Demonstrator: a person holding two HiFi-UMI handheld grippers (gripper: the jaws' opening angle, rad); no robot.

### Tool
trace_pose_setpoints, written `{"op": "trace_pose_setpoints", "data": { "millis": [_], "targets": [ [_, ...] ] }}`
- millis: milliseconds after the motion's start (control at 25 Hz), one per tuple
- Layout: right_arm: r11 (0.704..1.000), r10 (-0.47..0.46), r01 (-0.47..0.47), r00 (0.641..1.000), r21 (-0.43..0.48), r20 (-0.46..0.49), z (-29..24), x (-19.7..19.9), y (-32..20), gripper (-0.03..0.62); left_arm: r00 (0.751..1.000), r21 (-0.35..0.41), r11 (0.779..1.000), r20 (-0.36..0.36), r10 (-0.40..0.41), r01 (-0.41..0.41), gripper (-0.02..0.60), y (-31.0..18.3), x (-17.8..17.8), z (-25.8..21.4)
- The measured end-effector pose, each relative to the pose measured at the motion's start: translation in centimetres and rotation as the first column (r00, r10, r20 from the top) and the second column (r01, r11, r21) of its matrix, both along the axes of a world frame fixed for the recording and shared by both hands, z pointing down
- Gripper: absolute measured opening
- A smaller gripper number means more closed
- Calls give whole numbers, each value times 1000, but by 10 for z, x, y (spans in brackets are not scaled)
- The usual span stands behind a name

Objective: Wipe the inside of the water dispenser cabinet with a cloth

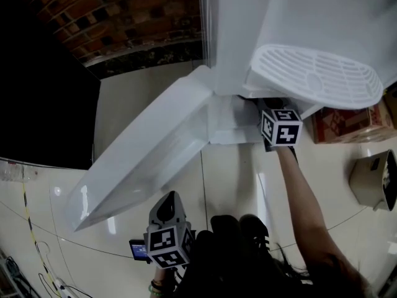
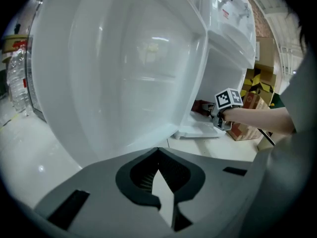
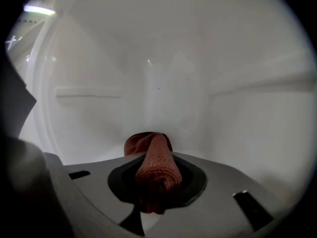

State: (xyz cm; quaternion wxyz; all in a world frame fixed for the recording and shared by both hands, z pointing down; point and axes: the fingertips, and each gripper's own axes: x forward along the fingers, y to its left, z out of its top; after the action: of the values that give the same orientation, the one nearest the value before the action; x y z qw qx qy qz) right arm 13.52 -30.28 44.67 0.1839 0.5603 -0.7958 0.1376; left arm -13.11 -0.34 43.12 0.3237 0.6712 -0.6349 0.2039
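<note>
The white water dispenser (image 1: pixel 298 23) stands on the tiled floor with its lower cabinet door (image 1: pixel 149 154) swung wide open. My right gripper (image 3: pixel 153 150) is inside the cabinet (image 3: pixel 163 83), shut on a reddish-brown cloth (image 3: pixel 156 167) bunched against the white back wall. From above, only that gripper's marker cube (image 1: pixel 280 127) shows, below the drip tray (image 1: pixel 316 76). The left gripper (image 1: pixel 169 205) hangs low near my feet. Its jaws meet at the tip, nothing between them, and they face the door's inner side (image 2: pixel 129 68).
Cardboard boxes (image 1: pixel 347 123) and a beige appliance (image 1: pixel 375 179) sit right of the dispenser. A brick wall (image 1: pixel 124 11) runs behind it. Cables (image 1: pixel 37 259) lie on the floor at lower left. Water bottles (image 2: pixel 17 78) stand beyond the door's outer edge.
</note>
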Motion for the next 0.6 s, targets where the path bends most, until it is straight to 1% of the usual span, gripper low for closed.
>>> {"op": "trace_pose_setpoints", "data": {
  "millis": [120,200,280,360,440,480,560,600],
  "targets": [
    [995,103,-103,994,11,-24,-3,26,2,75,1000,0,1000,-4,-14,14,3,1,-4,-1],
    [987,160,-159,987,23,-33,-5,35,5,75,1000,1,1000,-2,-14,14,3,3,-6,-2],
    [982,188,-186,981,33,-49,-5,37,8,75,1000,2,1000,-2,-16,16,3,3,-7,-2],
    [982,186,-185,982,34,-40,-5,33,9,75,1000,1,1000,-2,-19,19,3,3,-7,-2],
    [989,143,-143,990,43,1,-11,18,12,75,1000,-1,1000,-2,-22,22,3,3,-8,-2],
    [993,100,-101,995,55,19,-16,5,15,75,1000,-2,1000,-2,-22,22,3,2,-8,-1],
    [996,-16,12,999,86,42,-25,-30,28,75,1000,0,1000,-1,-16,16,3,1,-6,-2],
    [993,-76,71,996,98,52,-29,-48,36,75,1000,3,1000,-1,-10,10,3,0,-3,-2]
  ]
}}
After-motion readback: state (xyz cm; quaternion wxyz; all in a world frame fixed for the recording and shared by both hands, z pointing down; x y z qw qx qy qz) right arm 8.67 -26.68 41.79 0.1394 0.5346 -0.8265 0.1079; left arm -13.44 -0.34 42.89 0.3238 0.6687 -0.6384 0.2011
